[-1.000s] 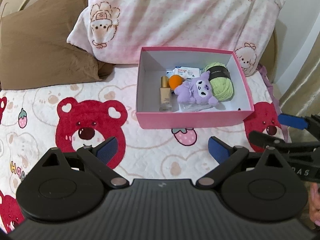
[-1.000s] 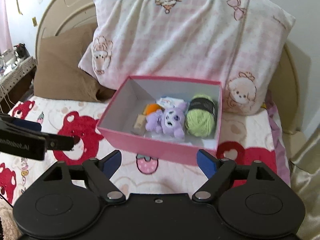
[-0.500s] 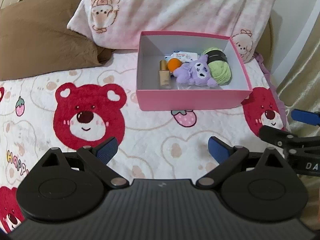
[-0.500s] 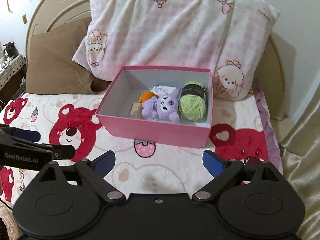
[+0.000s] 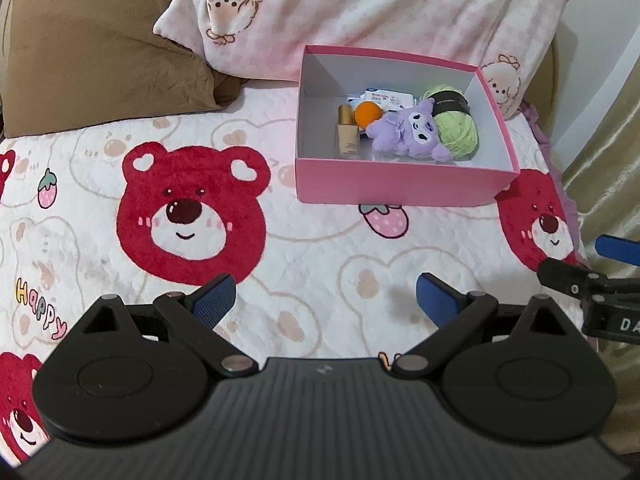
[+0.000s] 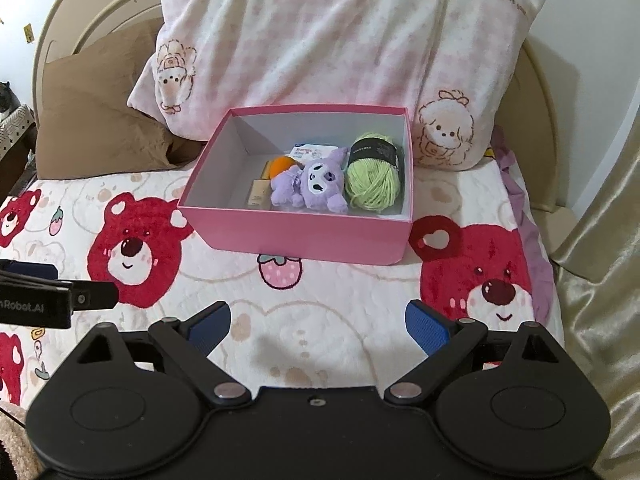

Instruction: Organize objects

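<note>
A pink box (image 5: 400, 186) (image 6: 304, 236) stands on the bed in front of the pillows. Inside lie a purple plush toy (image 5: 408, 132) (image 6: 310, 184), a green yarn ball (image 5: 456, 128) (image 6: 372, 180), an orange ball (image 5: 368, 114) (image 6: 279, 165), a beige bottle (image 5: 346, 136) (image 6: 256, 194) and a white packet (image 5: 384, 98) (image 6: 310, 150). My left gripper (image 5: 324, 300) hovers open over the blanket, well short of the box, nothing between its fingers. My right gripper (image 6: 318, 322) is likewise open and empty, below the box; its tip shows at the right edge of the left wrist view.
A bear-print blanket (image 5: 192, 208) (image 6: 480, 280) covers the bed. A pink pillow (image 6: 340, 40) and a brown pillow (image 5: 100, 48) lean on the headboard behind the box. A gold curtain (image 6: 600, 240) hangs past the bed's right edge.
Both grippers have drawn back from the box, which now sits farther away in both views. The right gripper's fingers have spread wider. The box's contents lie unchanged.
</note>
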`<state>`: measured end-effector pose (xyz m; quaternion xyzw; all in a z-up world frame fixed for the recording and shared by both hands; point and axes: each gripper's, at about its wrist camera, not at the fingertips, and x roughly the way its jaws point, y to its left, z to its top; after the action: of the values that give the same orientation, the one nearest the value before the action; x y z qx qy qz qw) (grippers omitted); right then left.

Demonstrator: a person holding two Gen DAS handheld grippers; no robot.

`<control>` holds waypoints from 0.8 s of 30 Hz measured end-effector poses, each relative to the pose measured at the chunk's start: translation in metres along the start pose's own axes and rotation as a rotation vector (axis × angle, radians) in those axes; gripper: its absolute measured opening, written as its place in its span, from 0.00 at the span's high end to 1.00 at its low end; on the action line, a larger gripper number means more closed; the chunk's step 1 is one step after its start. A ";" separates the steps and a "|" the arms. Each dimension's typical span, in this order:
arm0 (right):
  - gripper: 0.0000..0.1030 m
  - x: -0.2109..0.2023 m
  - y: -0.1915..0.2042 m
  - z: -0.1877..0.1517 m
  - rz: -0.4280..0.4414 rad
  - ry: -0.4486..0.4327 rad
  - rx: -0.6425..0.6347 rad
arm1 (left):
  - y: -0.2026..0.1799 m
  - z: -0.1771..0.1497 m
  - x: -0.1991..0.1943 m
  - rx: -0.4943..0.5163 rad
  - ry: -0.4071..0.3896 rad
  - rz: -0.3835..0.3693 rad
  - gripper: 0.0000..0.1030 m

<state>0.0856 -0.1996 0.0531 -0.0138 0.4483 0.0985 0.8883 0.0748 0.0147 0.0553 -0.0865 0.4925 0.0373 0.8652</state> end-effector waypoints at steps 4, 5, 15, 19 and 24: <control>0.06 0.000 0.001 0.000 -0.006 0.004 0.002 | -0.001 -0.001 -0.001 0.006 -0.001 0.003 0.05; 0.06 0.000 0.002 0.000 -0.008 0.006 0.001 | -0.001 -0.001 -0.001 0.005 0.000 0.004 0.05; 0.06 0.002 0.003 -0.001 -0.016 0.023 0.002 | 0.000 -0.003 -0.006 0.012 -0.002 0.018 0.05; 0.06 0.003 0.004 -0.001 -0.018 0.030 0.001 | -0.001 -0.003 -0.006 0.018 0.000 0.017 0.05; 0.06 0.002 0.003 -0.002 -0.018 0.031 0.001 | 0.000 -0.004 -0.007 0.007 0.002 0.012 0.05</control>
<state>0.0851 -0.1965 0.0504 -0.0188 0.4619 0.0900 0.8822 0.0682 0.0144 0.0592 -0.0804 0.4940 0.0409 0.8648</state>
